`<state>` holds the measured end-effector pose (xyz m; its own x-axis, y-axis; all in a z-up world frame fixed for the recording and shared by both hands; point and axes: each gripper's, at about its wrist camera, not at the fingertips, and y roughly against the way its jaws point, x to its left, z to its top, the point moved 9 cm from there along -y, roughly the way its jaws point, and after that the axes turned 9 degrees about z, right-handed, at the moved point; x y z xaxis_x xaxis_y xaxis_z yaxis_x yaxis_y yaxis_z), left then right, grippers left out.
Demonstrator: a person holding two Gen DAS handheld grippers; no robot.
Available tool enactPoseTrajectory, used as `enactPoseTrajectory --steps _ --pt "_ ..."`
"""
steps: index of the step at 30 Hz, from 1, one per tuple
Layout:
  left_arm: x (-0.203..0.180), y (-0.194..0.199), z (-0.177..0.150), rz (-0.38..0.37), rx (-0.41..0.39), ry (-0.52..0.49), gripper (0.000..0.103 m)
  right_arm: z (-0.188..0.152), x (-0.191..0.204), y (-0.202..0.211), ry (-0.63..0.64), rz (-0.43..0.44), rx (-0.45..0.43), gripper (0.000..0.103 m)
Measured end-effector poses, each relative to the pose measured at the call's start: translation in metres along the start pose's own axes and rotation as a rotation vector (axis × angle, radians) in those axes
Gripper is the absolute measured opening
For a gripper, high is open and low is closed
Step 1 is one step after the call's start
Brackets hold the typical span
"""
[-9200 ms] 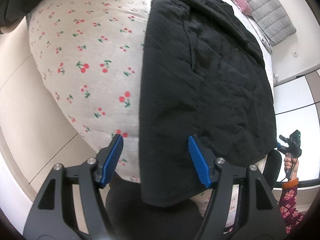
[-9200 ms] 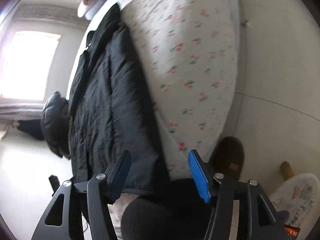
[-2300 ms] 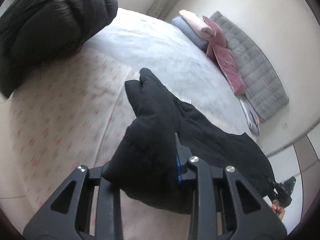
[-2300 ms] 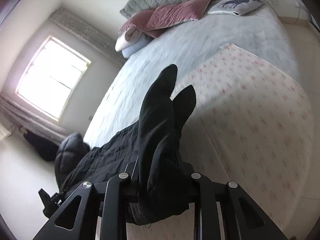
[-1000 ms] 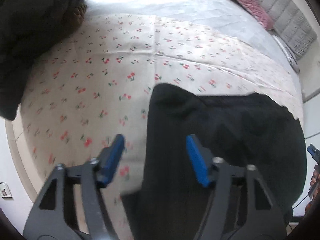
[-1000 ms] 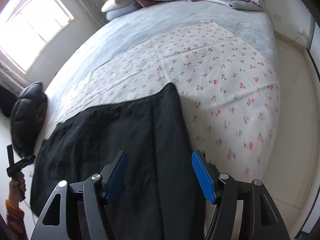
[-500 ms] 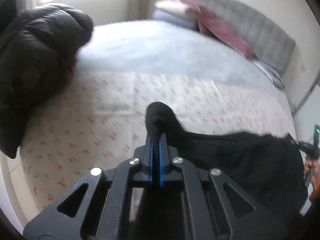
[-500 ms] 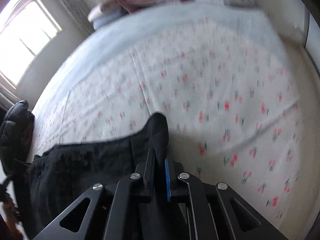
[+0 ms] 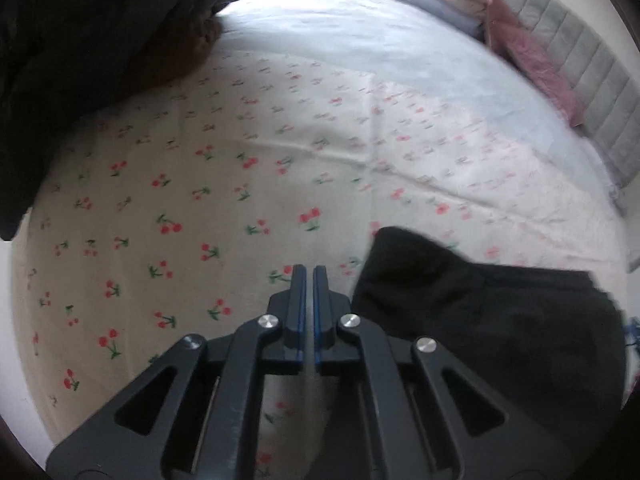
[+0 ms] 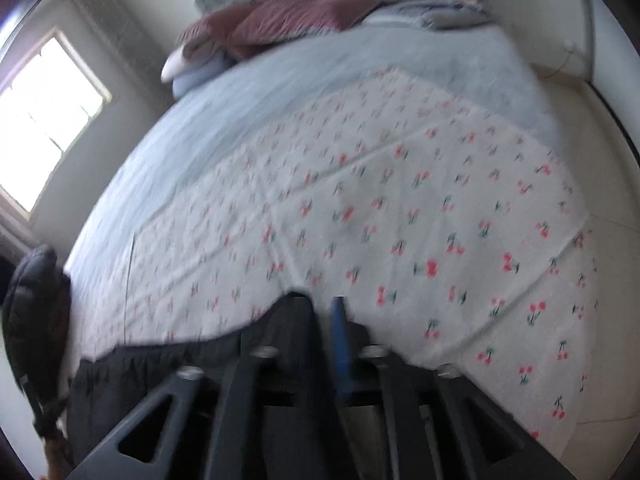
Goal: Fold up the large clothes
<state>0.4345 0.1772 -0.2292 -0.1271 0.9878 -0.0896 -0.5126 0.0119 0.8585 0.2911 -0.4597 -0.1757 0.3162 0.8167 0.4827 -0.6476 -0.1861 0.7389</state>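
Garment, black, lies folded on the cherry-print sheet at the near edge of the bed. My left gripper sits just beside the garment's left corner, jaws together on nothing. My right gripper is at the garment's far corner; blurred, I cannot tell its state. Beyond the garment: grey bedspread, pillows, a dark puffy jacket.
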Motion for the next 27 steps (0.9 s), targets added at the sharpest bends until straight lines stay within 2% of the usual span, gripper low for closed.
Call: enactPoseTrajectory --steps 2,3,7,10,11,12,13,14,15,16,20,22,23,24,27 --pt "-0.004 0.005 0.000 -0.059 0.023 0.017 0.026 -0.002 0.006 -0.001 -0.006 0.048 0.015 0.061" --pt "-0.005 0.007 0.002 -0.071 0.029 0.026 0.036 -0.001 0.009 -0.003 -0.012 0.070 0.018 0.063" --pt "-0.006 0.004 0.006 -0.108 0.059 0.075 0.054 0.000 0.007 -0.023 -0.044 0.043 0.065 0.064" --pt "-0.007 -0.014 0.001 -0.121 0.130 0.107 0.056 -0.005 0.002 -0.042 -0.054 0.003 0.115 0.063" --pt "-0.006 -0.020 -0.002 -0.141 0.161 0.132 0.056 -0.007 0.003 -0.046 -0.045 0.005 0.117 0.052" --pt "-0.006 -0.020 -0.003 -0.161 0.163 0.155 0.052 -0.009 0.010 -0.048 -0.024 0.031 0.116 0.024" --pt "-0.007 -0.017 -0.004 -0.193 0.157 0.169 0.042 -0.010 0.015 -0.048 -0.005 0.043 0.114 0.013" --pt "-0.014 -0.013 -0.005 -0.257 0.162 0.173 0.003 -0.009 0.021 -0.045 0.032 0.024 0.085 0.010" --pt "-0.019 -0.010 -0.006 -0.288 0.167 0.172 0.003 -0.007 0.030 -0.038 0.095 0.006 0.044 0.007" --pt "-0.022 -0.007 -0.006 -0.289 0.155 0.165 0.000 -0.003 0.040 -0.029 0.150 -0.007 -0.003 0.006" --pt "-0.041 0.016 0.002 -0.353 0.102 0.139 0.000 0.017 0.062 0.002 0.211 -0.004 -0.134 0.005" --pt "-0.039 0.020 0.008 -0.314 0.089 0.119 0.022 0.020 0.066 0.009 0.226 0.006 -0.141 0.005" --pt "-0.038 0.022 0.009 -0.297 0.088 0.103 0.051 0.022 0.067 0.009 0.237 0.001 -0.134 0.005" --pt "-0.036 0.023 0.012 -0.291 0.079 0.096 0.070 0.022 0.066 0.008 0.247 -0.007 -0.123 0.005" --pt "-0.036 0.026 0.016 -0.309 0.057 0.075 0.072 0.018 0.061 0.005 0.258 -0.015 -0.101 0.005"
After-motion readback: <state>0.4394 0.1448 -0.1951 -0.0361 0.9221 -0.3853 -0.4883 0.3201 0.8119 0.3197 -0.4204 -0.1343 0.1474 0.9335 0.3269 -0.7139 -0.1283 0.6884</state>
